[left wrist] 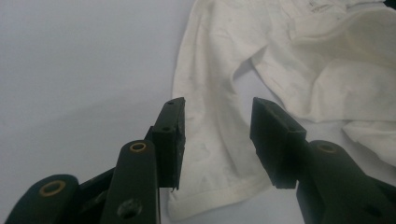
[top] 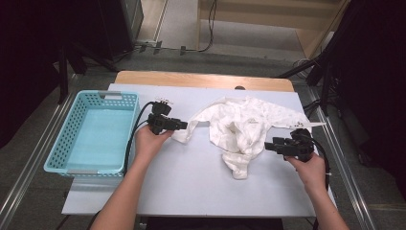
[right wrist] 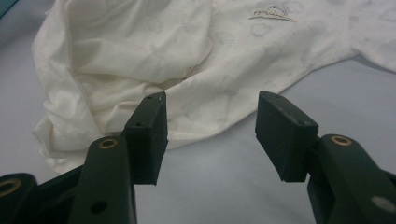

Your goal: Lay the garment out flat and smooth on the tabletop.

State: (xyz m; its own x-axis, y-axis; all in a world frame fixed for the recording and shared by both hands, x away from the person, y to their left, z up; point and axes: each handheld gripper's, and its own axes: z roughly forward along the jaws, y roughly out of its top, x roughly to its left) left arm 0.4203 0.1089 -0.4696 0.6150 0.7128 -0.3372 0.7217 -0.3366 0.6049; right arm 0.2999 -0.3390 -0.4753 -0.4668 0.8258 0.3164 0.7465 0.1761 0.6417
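Left gripper [left wrist: 217, 140] jaws are standing apart over the sleeve [left wrist: 210, 154]; right gripper [right wrist: 210, 135] jaws are gaping, empty, lower frame. Either risks pinching only one layer, so the shirt [top: 244, 127] slips.

Left hand-held gripper [top: 182, 125] points right, jaws apart; right hand-held gripper [top: 268, 146] points left, jaws likewise parted; both forearms reach forward.
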